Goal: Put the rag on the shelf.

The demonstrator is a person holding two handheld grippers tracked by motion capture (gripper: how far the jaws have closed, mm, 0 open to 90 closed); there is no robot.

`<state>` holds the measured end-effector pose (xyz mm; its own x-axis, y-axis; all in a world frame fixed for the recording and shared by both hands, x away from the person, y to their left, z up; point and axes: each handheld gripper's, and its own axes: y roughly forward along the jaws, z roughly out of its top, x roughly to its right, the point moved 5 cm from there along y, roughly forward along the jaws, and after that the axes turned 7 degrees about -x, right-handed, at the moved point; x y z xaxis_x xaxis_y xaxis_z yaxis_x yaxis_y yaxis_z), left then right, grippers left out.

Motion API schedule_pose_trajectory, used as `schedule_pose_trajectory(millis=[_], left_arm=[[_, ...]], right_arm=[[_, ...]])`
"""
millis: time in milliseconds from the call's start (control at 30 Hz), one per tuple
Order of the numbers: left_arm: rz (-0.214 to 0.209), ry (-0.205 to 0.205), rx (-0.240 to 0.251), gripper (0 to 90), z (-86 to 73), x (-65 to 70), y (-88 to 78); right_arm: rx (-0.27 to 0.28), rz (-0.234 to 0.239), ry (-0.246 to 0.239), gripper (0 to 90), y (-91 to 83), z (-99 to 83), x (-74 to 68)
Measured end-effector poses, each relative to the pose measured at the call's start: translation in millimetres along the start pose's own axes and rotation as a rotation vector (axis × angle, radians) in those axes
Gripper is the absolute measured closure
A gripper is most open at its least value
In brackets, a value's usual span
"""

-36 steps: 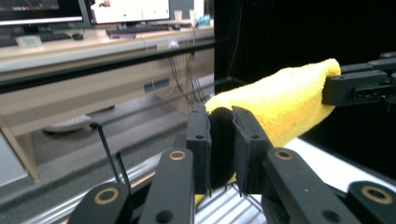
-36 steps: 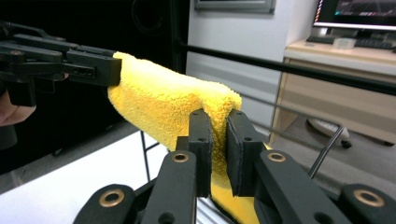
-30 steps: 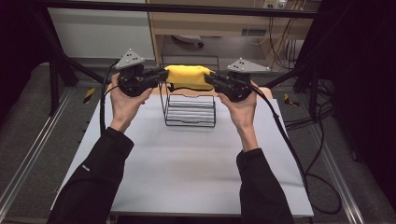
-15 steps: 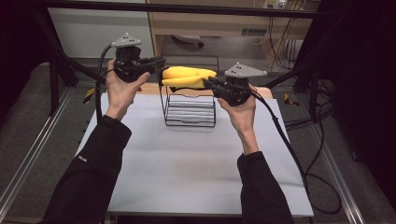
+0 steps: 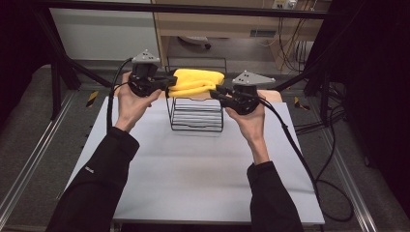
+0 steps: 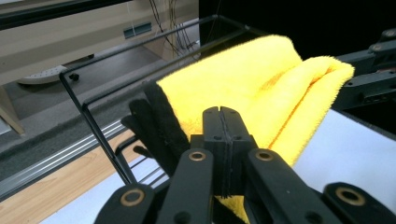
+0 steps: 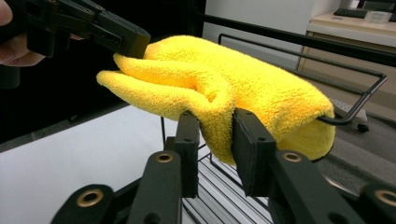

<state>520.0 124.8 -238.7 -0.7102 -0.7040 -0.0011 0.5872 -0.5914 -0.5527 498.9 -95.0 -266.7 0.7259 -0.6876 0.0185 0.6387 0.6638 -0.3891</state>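
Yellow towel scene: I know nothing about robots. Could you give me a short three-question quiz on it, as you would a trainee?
1. True or false: the yellow towel lies flat on the table.
2. The towel hangs over: A a black wire rack; B a chair; C a box.
3. What do the shut jaws of the left gripper pinch?
Key: 1 false; 2 A; 3 the towel's end.

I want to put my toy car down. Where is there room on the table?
The white table is bare between the two sleeves, in front of the black wire rack. Bare strips also run left and right of the rack. Up top it is crowded: both grippers meet at the yellow towel.
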Motion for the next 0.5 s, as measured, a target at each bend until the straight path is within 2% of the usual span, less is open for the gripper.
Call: schedule_pose_trajectory(millis=[133, 267, 367, 433, 500], left_arm=[[0.01, 0.017, -0.011, 90.0, -2.7, 2.5, 5.5], [0.015, 0.029, -0.024, 90.0, -5.6, 3.2, 8.2], [0.013, 0.029, -0.021, 90.0, -7.9, 2.4, 8.7], [0.014, 0.03, -0.023, 90.0, -10.2, 2.2, 10.1], [0.015, 0.038, -0.029, 90.0, -13.1, 2.1, 11.3]], right_arm=[[-0.018, 0.0, -0.018, 64.8, -1.1, -2.5, -2.5], [0.005, 0.003, -0.018, 46.9, -8.3, 0.6, -5.7], [0.048, 0.033, 0.011, 47.2, -13.8, 6.3, -7.4], [0.054, 0.042, 0.019, 51.3, -13.3, 10.2, -7.3], [0.035, 0.044, 0.028, 64.7, -9.3, 11.9, -7.1]])
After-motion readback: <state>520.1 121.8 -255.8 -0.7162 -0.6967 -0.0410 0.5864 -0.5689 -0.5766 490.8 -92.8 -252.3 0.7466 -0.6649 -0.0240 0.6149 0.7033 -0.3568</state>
